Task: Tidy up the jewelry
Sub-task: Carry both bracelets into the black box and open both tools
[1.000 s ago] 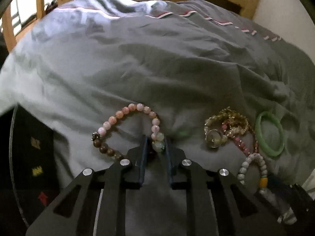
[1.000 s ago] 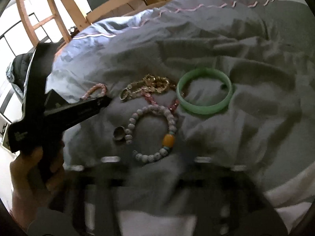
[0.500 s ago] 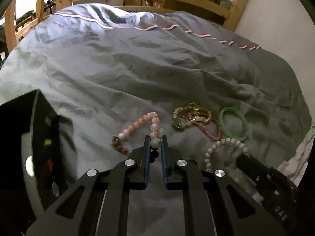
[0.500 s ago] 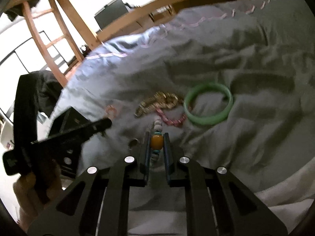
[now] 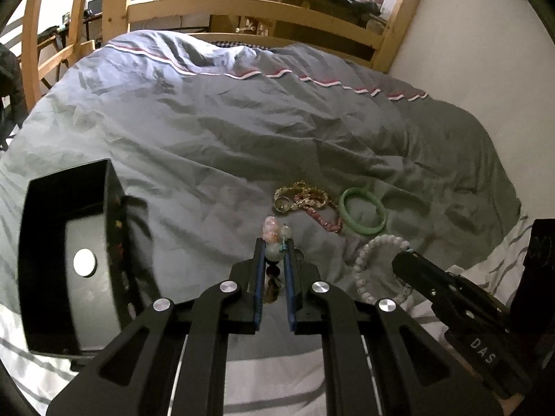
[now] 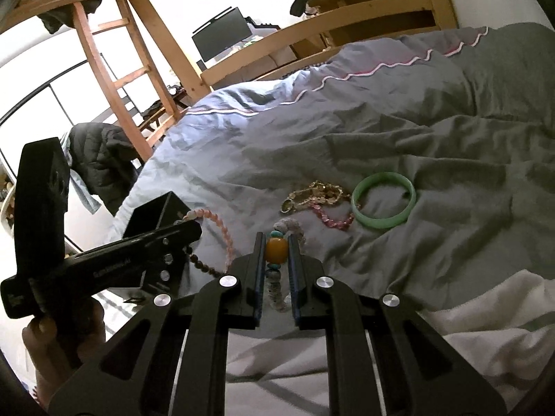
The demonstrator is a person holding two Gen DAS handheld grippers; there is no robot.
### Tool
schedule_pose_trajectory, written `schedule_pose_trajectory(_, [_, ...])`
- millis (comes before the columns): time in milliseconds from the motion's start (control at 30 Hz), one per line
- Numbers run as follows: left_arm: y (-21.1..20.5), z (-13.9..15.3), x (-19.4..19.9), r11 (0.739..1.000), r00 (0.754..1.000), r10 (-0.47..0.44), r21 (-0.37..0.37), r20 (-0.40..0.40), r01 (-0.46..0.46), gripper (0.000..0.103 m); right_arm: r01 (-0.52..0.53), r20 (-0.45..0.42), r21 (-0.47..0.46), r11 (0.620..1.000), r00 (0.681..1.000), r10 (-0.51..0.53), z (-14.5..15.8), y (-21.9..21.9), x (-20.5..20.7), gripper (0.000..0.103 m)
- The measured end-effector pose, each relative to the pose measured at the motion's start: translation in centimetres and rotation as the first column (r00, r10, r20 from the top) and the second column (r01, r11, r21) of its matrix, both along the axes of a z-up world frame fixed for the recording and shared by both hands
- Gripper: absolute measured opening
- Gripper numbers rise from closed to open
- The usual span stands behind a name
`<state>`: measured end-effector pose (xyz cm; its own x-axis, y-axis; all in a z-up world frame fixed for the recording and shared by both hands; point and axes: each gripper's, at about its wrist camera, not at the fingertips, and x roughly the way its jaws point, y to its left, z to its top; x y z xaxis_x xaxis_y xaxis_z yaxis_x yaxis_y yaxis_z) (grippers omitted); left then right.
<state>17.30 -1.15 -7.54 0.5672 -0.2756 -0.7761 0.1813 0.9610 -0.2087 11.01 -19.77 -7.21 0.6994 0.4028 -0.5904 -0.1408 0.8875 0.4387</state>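
My left gripper [image 5: 274, 248] is shut on the pink beaded bracelet [image 5: 272, 227], which hangs lifted off the grey duvet; the right wrist view shows that bracelet [image 6: 222, 228] dangling from the left gripper [image 6: 194, 230]. My right gripper [image 6: 276, 242] is shut on the white beaded bracelet, its pads pinching the orange bead [image 6: 276, 249]; from the left wrist view the white bracelet [image 5: 373, 270] hangs from the right gripper [image 5: 404, 260]. A green bangle [image 5: 362, 215], a gold chain with a ring [image 5: 298, 196] and a pink bead strand [image 5: 326, 220] lie on the duvet.
An open black box [image 5: 69, 260] sits on the bed at the left, also seen in the right wrist view as the black box [image 6: 156, 213]. A wooden bed frame [image 5: 242, 10] and ladder [image 6: 114, 69] stand beyond. A white blanket [image 6: 485, 312] lies at the near right. A hand [image 6: 66, 332] holds the left gripper.
Both grippers have risen from the duvet, each lifting its bracelet. The right gripper closed on the white bracelet's orange bead. The black box came into fuller view at the left.
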Motion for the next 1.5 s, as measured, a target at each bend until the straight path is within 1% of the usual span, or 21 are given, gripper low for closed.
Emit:
schedule_pose_trajectory(167, [1.1,1.5,-1.1,1.000,1.000,0.013,-0.013,0.022,-0.012,0.010,-0.015,0.022,0.015,1.000,1.000,0.014,1.6,0.3,-0.7,0.013])
schedule_pose_trajectory(400, [2.7,3.3,-2.4,0.999,0.998,0.040,-0.001,0.053,-0.040,0.010,-0.042,0.061,0.004,0.999,0.997,0.042,3.8,1.7,-1.1,0.013])
schedule_pose_trajectory(500, [3.8,4.0,-2.7,0.998,0.996,0.066,0.008,0.059,-0.067,0.010,-0.059,0.071,-0.005,0.998,0.996,0.059,4.5,2.7,-1.3,0.013])
schedule_pose_trajectory(700, [7.4,5.0,-3.2,0.991,0.989,0.135,0.012,0.061,-0.135,0.010,-0.111,0.092,-0.030,0.993,0.989,0.113,5.9,5.8,-1.1,0.013])
schedule_pose_trajectory(900, [10.6,4.9,-3.5,0.979,0.979,0.198,0.028,0.049,-0.200,0.010,-0.181,0.109,-0.056,0.982,0.977,0.186,6.9,9.8,-0.8,0.013])
schedule_pose_trajectory(1067, [13.2,5.0,-3.8,0.968,0.968,0.246,0.039,0.048,-0.248,0.010,-0.227,0.112,-0.065,0.972,0.966,0.233,7.1,12.7,-0.3,0.013])
schedule_pose_trajectory(1233, [15.3,4.8,-3.8,0.959,0.959,0.280,0.027,0.036,-0.281,0.010,-0.275,0.110,-0.058,0.960,0.954,0.280,7.1,15.8,0.5,0.013])
schedule_pose_trajectory(1400, [16.6,3.9,-3.7,0.953,0.953,0.303,0.022,0.014,-0.303,0.010,-0.319,0.088,-0.047,0.947,0.943,0.322,6.3,18.6,1.3,0.013])
schedule_pose_trajectory(1500, [17.4,3.1,-3.4,0.945,0.945,0.328,0.010,-0.009,-0.328,0.010,-0.343,0.067,-0.049,0.938,0.936,0.345,5.3,20.3,1.7,0.013])
